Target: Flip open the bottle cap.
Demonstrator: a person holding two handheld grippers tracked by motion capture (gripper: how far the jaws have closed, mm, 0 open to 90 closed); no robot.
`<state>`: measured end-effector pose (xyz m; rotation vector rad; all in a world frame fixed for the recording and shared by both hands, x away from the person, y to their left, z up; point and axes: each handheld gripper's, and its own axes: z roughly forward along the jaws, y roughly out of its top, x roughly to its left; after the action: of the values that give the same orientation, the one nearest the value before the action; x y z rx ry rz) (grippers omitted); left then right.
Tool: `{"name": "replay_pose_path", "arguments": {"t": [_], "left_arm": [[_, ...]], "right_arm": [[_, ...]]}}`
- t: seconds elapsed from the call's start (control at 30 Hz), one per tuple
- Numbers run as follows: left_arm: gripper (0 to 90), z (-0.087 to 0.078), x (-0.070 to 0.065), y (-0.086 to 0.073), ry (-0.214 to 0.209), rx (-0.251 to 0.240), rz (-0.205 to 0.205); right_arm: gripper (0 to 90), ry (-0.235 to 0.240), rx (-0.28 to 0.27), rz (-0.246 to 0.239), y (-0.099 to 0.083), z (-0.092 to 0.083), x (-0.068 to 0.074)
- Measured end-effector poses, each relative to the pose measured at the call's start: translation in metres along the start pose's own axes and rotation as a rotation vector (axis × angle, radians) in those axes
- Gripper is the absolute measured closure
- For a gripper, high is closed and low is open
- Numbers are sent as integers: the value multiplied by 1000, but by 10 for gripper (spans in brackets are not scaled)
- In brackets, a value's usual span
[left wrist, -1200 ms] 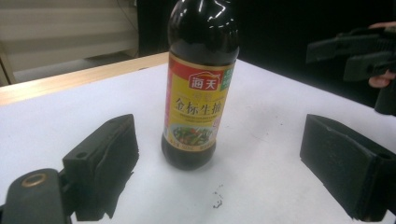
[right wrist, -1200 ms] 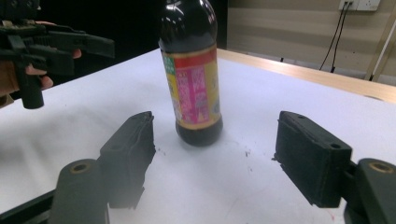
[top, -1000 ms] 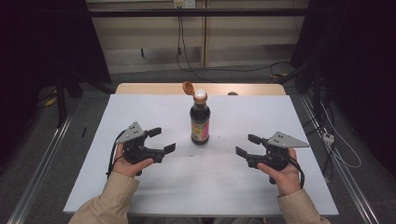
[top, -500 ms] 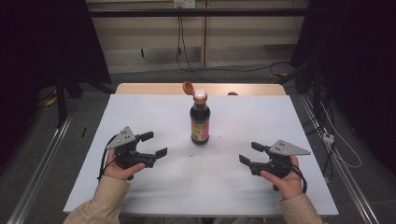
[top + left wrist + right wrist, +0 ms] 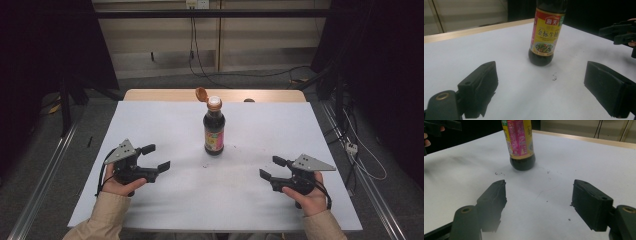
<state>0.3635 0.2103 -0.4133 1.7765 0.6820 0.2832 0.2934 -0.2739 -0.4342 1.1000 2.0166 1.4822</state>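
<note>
Around the work: a white sheet-covered table point(image 5: 165, 125) with a pale wooden edge strip at its far side, small dark specks point(image 5: 554, 77) scattered on the white surface near the bottle, black curtains to both sides, cables along the grey floor behind. Nothing between either gripper and the bottle, just bare white tabletop.

At the table's middle, toward the far side, upright: a dark glass soy-sauce bottle point(image 5: 214, 131) with a yellow-and-red paper label, liquid nearly black, white pour spout exposed, orange flip cap point(image 5: 201, 94) hinged back and tilted to the left of the neck. Label front (red band with white characters, picture of a dish below) facing the left gripper view point(image 5: 547, 35); pink printed back panel facing the right gripper view point(image 5: 520, 140).

Left gripper point(image 5: 156, 157) low over the table's near left, held in a beige-sleeved hand, jaws spread apart and gripping nothing, well apart from the bottle. Right gripper point(image 5: 273, 167) at the near right, likewise released, jaws wide with only tabletop between them, also well apart from the bottle.

Bottle neck and cap cut off by the top edge in both gripper views; small print on the labels too fine to read; a dark round thing at the far table edge behind the bottle not identifiable
</note>
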Motion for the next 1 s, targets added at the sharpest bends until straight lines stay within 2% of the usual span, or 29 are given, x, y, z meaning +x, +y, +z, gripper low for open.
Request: {"name": "replay_pose_path", "arguments": {"t": [0.6,1.0], "left_arm": [[116,-20,11,-15,38,21,-12],[118,-25,11,-19,50,33,-4]], "right_arm": [[275,-15,-2,9,-7,-8,-3],[275,-30,3,10,-11,-15,-6]]}}
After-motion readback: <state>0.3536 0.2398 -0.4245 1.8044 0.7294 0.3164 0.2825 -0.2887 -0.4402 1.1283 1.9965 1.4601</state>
